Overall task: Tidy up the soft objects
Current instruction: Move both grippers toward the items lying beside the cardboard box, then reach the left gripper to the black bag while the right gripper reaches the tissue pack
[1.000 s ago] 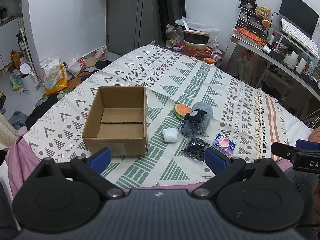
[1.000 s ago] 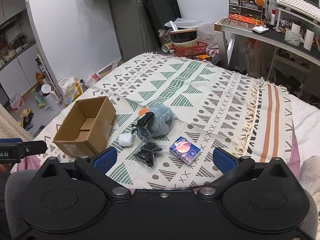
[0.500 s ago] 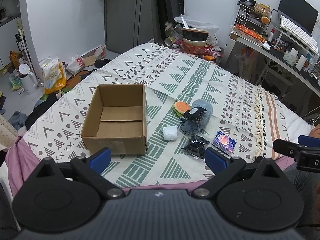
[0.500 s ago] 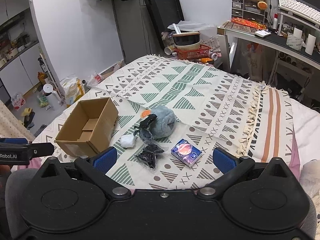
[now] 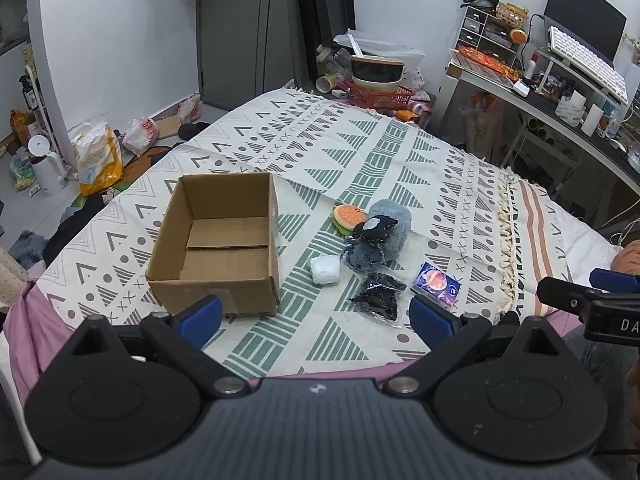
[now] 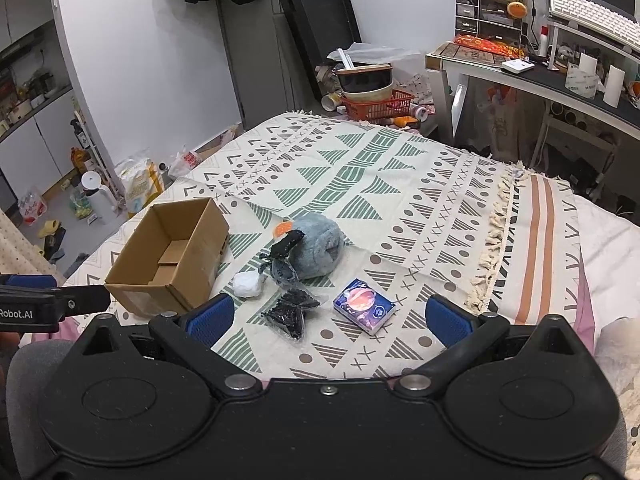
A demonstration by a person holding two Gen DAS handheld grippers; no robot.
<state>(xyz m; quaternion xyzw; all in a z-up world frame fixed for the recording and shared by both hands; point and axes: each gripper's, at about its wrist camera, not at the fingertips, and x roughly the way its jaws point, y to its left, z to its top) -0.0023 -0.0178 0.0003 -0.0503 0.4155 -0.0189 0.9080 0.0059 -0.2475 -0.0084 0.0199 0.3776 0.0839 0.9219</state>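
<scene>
Both tools are held over the near edge of the bed (image 5: 360, 152), short of the things on it. The left tool (image 5: 316, 316) has its blue fingers spread wide with nothing between them; the right tool (image 6: 326, 318) is likewise spread and holds nothing.

An open box (image 5: 218, 240) stands on the patterned blanket (image 6: 360, 168) near the bed's left edge, its inside bare. Just right of it, with a strip of blanket between, lies the cluster of soft things: a white wad (image 5: 326, 270) closest to the box, a grey plush (image 6: 320, 246) behind it, a black toy (image 5: 376, 228) lying on the plush, and a watermelon slice (image 5: 349, 216) touching the plush's far side. A black packet (image 5: 378, 300) lies nearer the front edge, and a small printed carton (image 6: 364, 306) sits just right of it, apart.

Beyond the cluster the blanket is open all the way to the far edge. To the right it runs clear to the tassel fringe (image 6: 496, 240), with plain sheet past that. The front edge lies close under both tools.
</scene>
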